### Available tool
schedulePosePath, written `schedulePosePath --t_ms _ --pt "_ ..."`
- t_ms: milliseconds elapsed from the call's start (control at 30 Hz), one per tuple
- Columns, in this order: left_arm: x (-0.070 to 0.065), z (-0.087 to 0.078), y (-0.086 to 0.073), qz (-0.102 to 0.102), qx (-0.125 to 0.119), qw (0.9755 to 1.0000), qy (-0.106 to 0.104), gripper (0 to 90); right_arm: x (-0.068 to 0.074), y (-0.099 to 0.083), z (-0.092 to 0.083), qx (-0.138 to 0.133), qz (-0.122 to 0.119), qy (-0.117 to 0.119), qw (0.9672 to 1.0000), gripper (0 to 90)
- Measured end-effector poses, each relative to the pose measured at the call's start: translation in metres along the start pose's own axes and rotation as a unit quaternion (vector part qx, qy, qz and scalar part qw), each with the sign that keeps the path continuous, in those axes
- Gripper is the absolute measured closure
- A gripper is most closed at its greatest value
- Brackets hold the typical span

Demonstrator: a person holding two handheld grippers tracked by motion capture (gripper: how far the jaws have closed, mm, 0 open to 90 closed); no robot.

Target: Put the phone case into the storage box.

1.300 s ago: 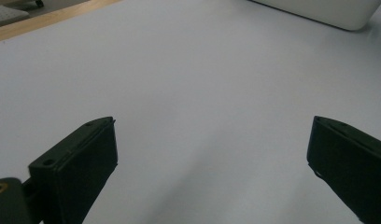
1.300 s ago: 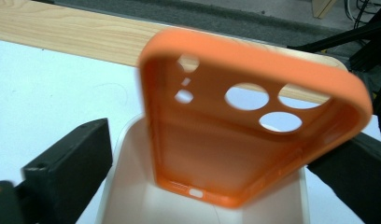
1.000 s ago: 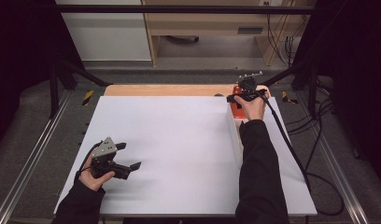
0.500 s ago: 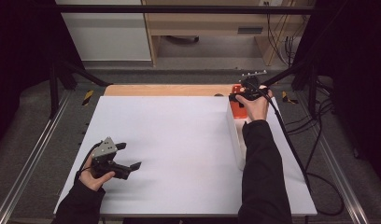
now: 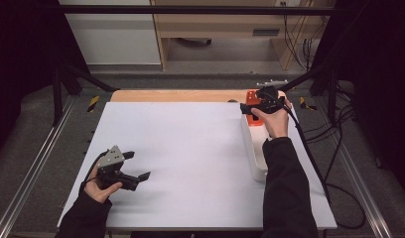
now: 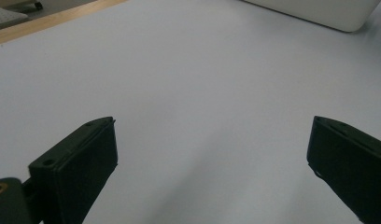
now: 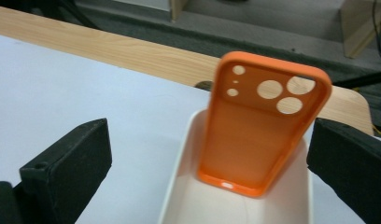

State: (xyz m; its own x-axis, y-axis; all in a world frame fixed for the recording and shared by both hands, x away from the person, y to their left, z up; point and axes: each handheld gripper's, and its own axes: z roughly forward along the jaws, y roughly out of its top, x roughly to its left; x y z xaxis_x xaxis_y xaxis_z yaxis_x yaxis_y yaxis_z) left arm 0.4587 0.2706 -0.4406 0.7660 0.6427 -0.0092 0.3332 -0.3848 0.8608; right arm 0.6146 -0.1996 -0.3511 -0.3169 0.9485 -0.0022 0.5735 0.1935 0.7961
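Observation:
An orange phone case with round camera cut-outs leans upright against the far end of a long white tray. My right gripper is open, one jaw on each side of the case and not touching it. From above, the right gripper hovers over the orange case at the far end of the tray. My left gripper rests open at the near left of the white table top. The left gripper has only bare table between its jaws.
A wooden strip runs along the table's far edge. The right gripper's cable trails down the table's right side. Metal rails flank the table. A corner of the tray lies ahead of the left gripper.
The right gripper has shifted slightly nearer and lower over the orange case. The left gripper has stayed still.

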Motion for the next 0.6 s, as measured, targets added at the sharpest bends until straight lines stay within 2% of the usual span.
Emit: schedulePosePath --t_ms 167,333,567,600 --pt "0.0 0.0 0.0 0.0 0.0 1.0 0.0 1.5 0.01 -0.007 -0.022 -0.026 -0.022 0.032 0.9989 0.5" --pt "0.0 -0.001 0.0 -0.001 -0.002 1.0 0.001 1.4 0.019 -0.018 -0.044 -0.055 -0.039 0.068 0.9954 0.5" --pt "0.0 -0.003 0.001 -0.002 -0.012 0.9999 0.0 1.4 0.031 -0.04 -0.075 -0.097 -0.067 0.124 0.9852 0.9" --pt "0.0 -0.003 0.001 -0.004 -0.013 0.9999 0.0 1.4 0.032 -0.046 -0.081 -0.107 -0.074 0.139 0.9817 0.8"
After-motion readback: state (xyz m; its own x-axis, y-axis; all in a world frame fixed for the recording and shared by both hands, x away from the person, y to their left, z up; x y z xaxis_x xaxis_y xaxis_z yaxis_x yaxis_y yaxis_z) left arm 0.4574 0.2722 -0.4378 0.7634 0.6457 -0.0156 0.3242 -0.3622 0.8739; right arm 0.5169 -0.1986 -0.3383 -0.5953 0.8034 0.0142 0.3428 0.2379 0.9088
